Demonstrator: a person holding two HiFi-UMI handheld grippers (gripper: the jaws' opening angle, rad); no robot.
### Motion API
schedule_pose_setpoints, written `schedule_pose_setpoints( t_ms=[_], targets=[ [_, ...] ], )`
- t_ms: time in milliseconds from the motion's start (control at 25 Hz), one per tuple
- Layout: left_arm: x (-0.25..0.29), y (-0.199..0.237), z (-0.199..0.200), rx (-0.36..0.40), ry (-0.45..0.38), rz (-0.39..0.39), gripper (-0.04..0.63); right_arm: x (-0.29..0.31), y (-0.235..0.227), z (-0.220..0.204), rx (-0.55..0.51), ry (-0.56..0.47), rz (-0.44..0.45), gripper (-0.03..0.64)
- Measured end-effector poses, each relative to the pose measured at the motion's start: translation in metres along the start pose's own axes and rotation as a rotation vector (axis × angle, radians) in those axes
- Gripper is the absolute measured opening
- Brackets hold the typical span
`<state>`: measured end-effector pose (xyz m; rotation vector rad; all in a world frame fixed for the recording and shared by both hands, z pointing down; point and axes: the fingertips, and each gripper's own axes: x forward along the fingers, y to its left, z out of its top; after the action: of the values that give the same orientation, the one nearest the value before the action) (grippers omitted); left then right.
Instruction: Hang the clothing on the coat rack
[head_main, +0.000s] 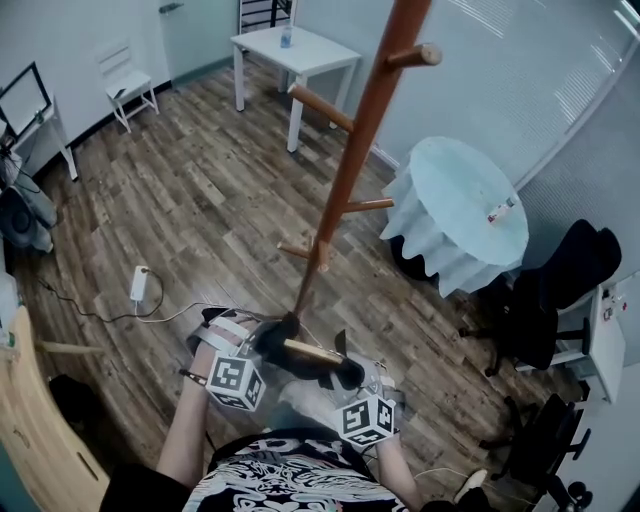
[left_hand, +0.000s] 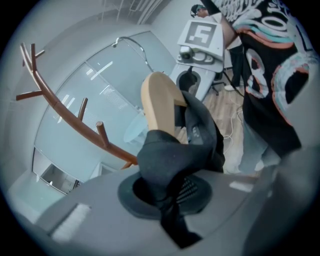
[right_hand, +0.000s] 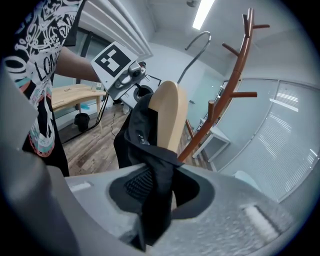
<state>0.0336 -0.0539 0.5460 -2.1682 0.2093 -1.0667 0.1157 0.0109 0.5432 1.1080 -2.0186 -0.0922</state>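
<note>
A black garment (head_main: 335, 368) is draped over a pale wooden hanger (head_main: 310, 351), held level between both grippers in front of the person. My left gripper (head_main: 264, 345) is shut on the garment's left end (left_hand: 165, 160), with cloth bunched between its jaws. My right gripper (head_main: 352, 378) is shut on the other end, where cloth (right_hand: 155, 175) wraps the hanger tip (right_hand: 167, 115). The red-brown coat rack (head_main: 350, 170) stands just beyond the hanger, its pegs sticking out at several heights. It also shows in the left gripper view (left_hand: 75, 120) and the right gripper view (right_hand: 225, 100).
A round table with a pale cloth (head_main: 460, 205) stands right of the rack. A black office chair (head_main: 550, 300) is further right. A white table (head_main: 300, 55) and white chair (head_main: 130, 85) stand at the back. A power strip with cable (head_main: 138, 283) lies on the wooden floor.
</note>
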Motion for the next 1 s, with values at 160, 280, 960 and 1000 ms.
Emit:
schedule_pose_setpoints(
  t_ms=[160,280,960,1000],
  targets=[
    [0.012,0.009,-0.004,0.0,-0.002,-0.006,0.014,0.009,-0.012,-0.001,0.003,0.002,0.013,0.089],
    [0.019,0.012,-0.01,0.004,-0.007,-0.005,0.012,0.017,-0.016,-0.001,0.0,-0.001,0.015,0.088],
    [0.047,0.024,-0.034,0.057,-0.109,-0.094,0.012,0.045,-0.017,0.005,0.085,0.092,0.013,0.084],
    [0.05,0.025,-0.036,0.066,-0.117,-0.106,0.012,0.048,-0.016,0.005,0.093,0.1,0.017,0.083]
  ],
)
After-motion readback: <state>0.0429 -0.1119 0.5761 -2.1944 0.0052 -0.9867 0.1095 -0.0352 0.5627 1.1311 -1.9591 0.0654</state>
